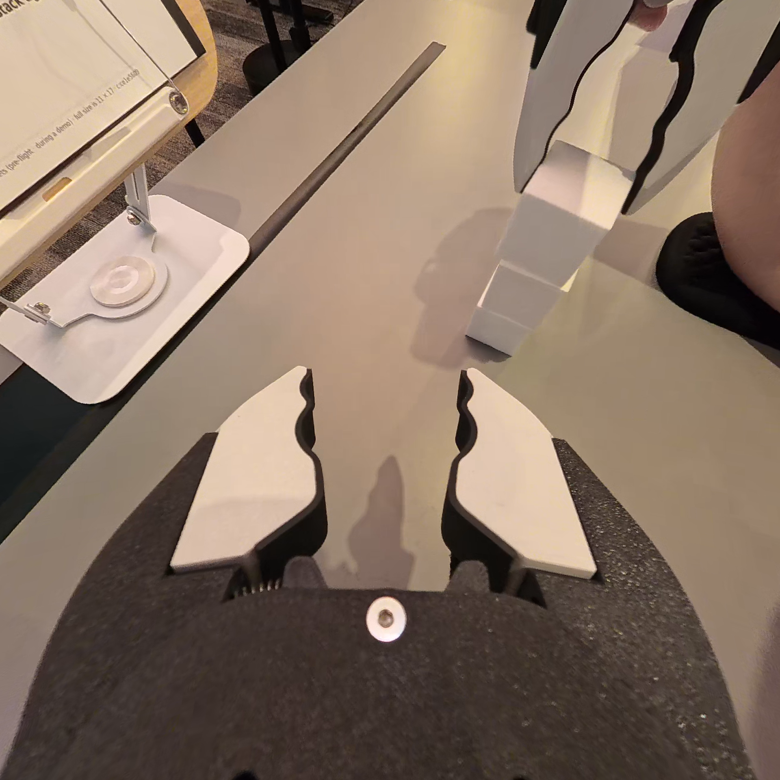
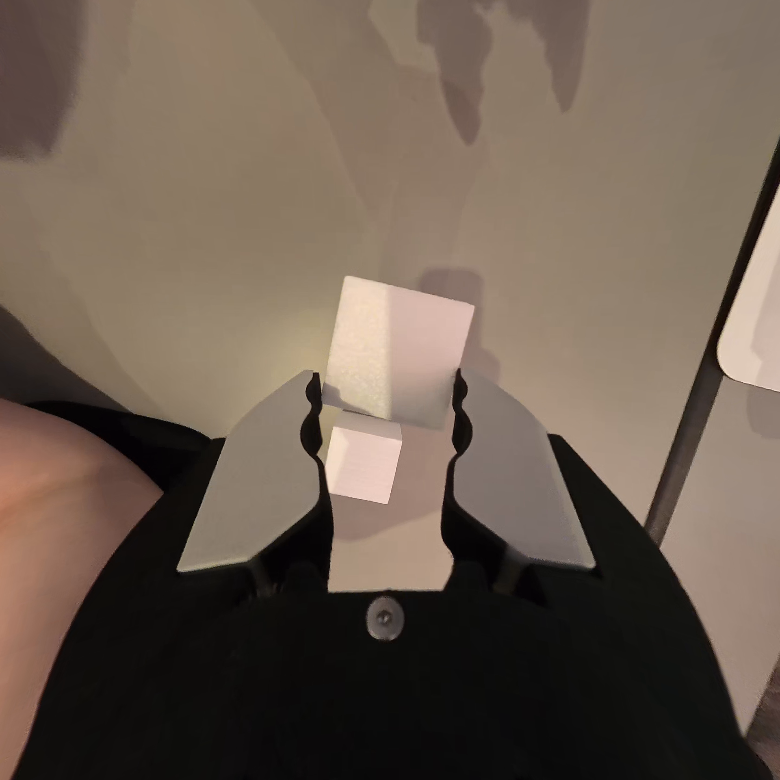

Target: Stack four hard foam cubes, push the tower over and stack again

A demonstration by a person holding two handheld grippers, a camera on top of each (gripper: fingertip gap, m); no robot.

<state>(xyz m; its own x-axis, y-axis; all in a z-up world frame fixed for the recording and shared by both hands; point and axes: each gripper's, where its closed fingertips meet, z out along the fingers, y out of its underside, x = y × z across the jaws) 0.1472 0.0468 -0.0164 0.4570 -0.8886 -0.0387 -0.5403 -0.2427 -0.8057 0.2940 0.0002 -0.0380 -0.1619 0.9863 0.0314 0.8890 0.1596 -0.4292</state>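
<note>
We see a tower of 4 white hard foam cubes standing on the grey worktop. In the left wrist view the tower leans in the wide lens, with the bottom cube on the worktop, 2 more above it, and the top cube at the summit.

The right tongs come down from above the tower, and the top cube sits between their 2 white fingers. In the right wrist view the right tongs look down along the tower: the top cube fills most of the gap between the fingertips, and a lower cube shows beneath it, turned slightly out of line. A thin gap shows on each side of the top cube, so we judge these tongs spread around it rather than pinching it, though contact on the right side we cannot tell for sure.

The left tongs hover over bare worktop, near the tower's base and to its left. Their fingers stand spread with nothing between them.

Well to the left of the tower, a white stand with a flat base holds a printed sheet at the worktop's edge. To the right of the tower a person's arm shows beside a black chair.
</note>
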